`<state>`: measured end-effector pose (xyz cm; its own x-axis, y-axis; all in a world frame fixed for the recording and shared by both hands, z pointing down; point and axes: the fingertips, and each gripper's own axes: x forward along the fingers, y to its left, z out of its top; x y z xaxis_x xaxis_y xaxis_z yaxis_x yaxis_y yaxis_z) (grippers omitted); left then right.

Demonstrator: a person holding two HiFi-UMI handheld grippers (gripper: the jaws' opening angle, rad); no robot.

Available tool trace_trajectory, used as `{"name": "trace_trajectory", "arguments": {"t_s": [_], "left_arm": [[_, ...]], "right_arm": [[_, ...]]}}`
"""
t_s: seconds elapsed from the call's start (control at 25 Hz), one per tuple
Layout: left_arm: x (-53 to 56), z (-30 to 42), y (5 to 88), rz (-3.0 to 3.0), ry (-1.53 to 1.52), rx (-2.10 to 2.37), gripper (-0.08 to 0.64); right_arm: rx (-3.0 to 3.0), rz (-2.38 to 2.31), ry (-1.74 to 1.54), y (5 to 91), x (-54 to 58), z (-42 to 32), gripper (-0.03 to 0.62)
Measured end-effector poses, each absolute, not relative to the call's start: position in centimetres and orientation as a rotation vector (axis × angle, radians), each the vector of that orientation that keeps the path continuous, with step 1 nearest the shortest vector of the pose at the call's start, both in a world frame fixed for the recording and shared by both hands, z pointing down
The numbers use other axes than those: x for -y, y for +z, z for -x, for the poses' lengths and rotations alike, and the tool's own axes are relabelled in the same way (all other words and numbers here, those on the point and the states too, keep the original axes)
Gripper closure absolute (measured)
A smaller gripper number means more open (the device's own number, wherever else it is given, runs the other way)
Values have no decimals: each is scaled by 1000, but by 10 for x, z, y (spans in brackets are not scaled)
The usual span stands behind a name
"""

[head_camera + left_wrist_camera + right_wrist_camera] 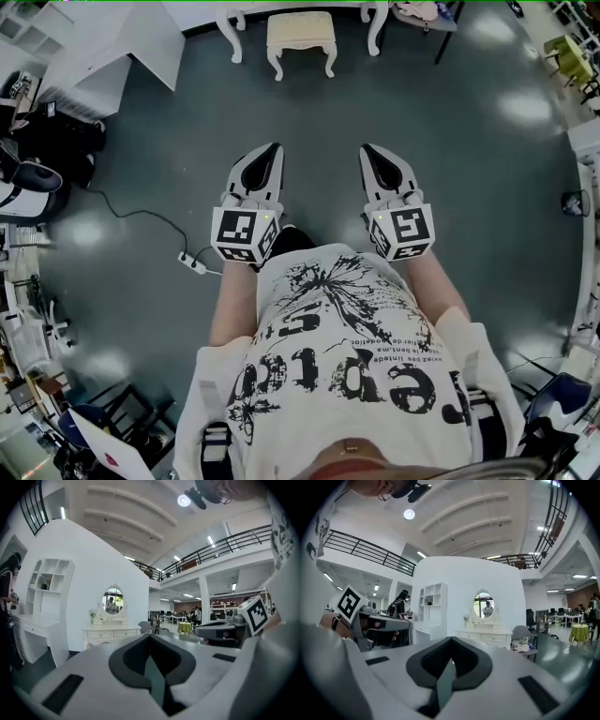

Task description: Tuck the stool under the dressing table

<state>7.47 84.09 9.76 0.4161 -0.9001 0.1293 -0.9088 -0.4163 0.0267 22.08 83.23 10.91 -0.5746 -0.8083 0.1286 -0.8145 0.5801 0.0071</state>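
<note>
The cream padded stool [301, 37] stands on the grey floor far ahead of me, just in front of the white dressing table [233, 26], whose legs show either side of it. My left gripper [271, 150] and right gripper [368, 151] are held side by side at waist height, well short of the stool, both shut with nothing in them. The left gripper view shows its jaws [150, 637] closed, with the dressing table [110, 633] and its oval mirror [112, 600] beyond. In the right gripper view the jaws [451, 641] are closed below the dressing table [484, 635]. The jaws hide the stool in both gripper views.
A white shelf-and-desk unit [120, 45] stands at the far left. A power strip [192, 263] with its cable lies on the floor left of me. A chair with clothes [427, 13] sits right of the dressing table. Office chairs and clutter line the left edge.
</note>
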Motion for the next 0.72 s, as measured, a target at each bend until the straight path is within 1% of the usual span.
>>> {"name": "trace_trajectory", "arguments": {"t_s": [0.44, 0.6, 0.72], "left_arm": [[-826, -68, 123, -2524, 194, 1627, 540], [-794, -49, 136, -2520, 212, 1615, 540], [-748, -40, 142, -2531, 213, 1599, 540]], "right_arm": [[2643, -1391, 119, 134, -813, -221, 575], [2628, -1388, 116, 147, -784, -205, 575], [2610, -1410, 96, 153, -742, -196, 575]]}}
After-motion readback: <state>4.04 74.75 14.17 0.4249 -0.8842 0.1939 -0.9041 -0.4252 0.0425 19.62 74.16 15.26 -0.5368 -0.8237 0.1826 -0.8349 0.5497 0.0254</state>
